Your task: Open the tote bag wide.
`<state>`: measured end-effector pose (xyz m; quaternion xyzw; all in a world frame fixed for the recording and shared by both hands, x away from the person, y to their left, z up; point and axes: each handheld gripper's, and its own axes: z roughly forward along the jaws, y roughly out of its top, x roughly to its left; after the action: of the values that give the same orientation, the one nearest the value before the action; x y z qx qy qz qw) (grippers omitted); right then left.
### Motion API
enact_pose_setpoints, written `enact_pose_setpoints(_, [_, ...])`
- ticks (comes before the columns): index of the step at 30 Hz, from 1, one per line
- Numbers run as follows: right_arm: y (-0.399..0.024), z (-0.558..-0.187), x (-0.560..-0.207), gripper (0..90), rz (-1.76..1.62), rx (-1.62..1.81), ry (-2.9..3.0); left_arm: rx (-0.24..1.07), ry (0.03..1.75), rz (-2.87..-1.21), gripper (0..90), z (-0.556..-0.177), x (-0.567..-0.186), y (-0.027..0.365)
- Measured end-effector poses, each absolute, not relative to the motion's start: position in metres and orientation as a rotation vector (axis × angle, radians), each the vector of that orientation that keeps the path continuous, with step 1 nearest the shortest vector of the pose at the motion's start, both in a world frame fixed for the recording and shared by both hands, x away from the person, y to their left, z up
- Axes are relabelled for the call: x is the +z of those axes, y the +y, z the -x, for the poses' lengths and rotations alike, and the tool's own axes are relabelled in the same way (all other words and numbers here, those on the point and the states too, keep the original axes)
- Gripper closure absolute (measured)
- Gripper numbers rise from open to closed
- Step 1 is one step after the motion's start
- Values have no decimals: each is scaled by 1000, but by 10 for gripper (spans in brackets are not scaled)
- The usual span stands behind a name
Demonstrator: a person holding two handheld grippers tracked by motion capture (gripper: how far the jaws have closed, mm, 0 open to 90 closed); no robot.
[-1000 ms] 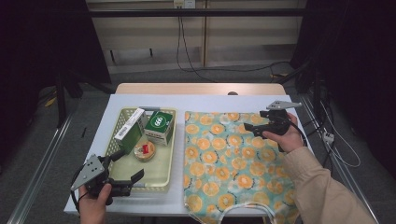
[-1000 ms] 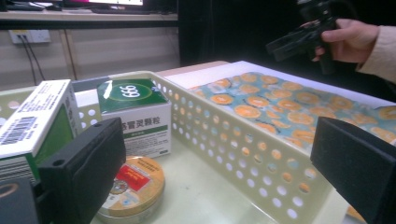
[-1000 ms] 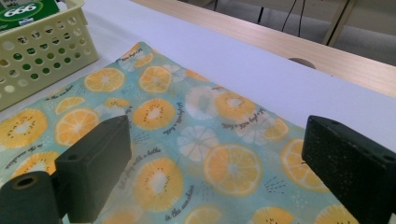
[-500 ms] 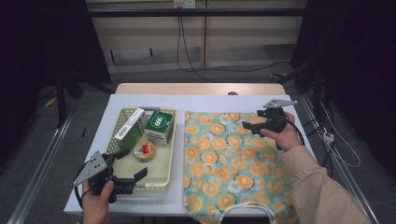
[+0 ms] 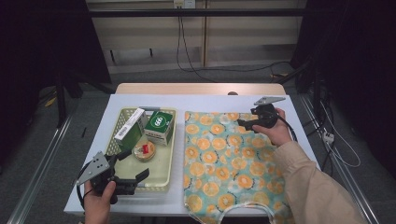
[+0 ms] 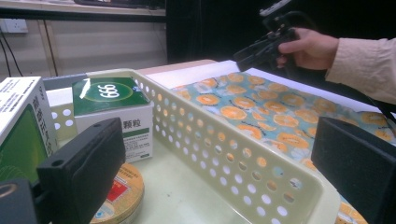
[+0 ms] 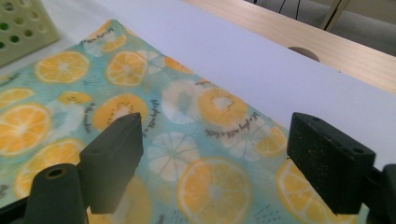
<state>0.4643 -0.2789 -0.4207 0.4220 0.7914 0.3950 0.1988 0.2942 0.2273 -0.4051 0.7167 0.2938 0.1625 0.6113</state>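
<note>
Orange-slice cloth (image 5: 224, 161) lies flat just right of the yellow basket (image 5: 164, 175). My right tongs (image 5: 246, 124) hang over the cloth's far corner; their jaws have just been closing a little, nothing between them. My left tongs (image 5: 132, 169) gape apart across the basket's near wall.

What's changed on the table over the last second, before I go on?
The right hand-held gripper slid a little toward the far edge of the orange-print cloth, its open jaws closing slightly with nothing between them. The left hand-held gripper kept its place, open, at the basket; the boxes and the tin lie as before.
</note>
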Motion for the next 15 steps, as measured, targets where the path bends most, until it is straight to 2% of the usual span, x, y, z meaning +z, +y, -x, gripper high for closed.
enact_pose_setpoints(11, [-252, -524, -456, 202, -1176, 1022, 2321, 380, 673, -1669, 29, -295, -405, 225])
enact_pose_setpoints(13, [-252, -526, -458, 220, -1183, 1013, 2320, 374, 673, -1664, 29, -295, -406, 226])
enact_pose_setpoints(15, [-254, -532, -464, 295, -1208, 974, 2360, 370, 676, -1652, 30, -294, -407, 227])
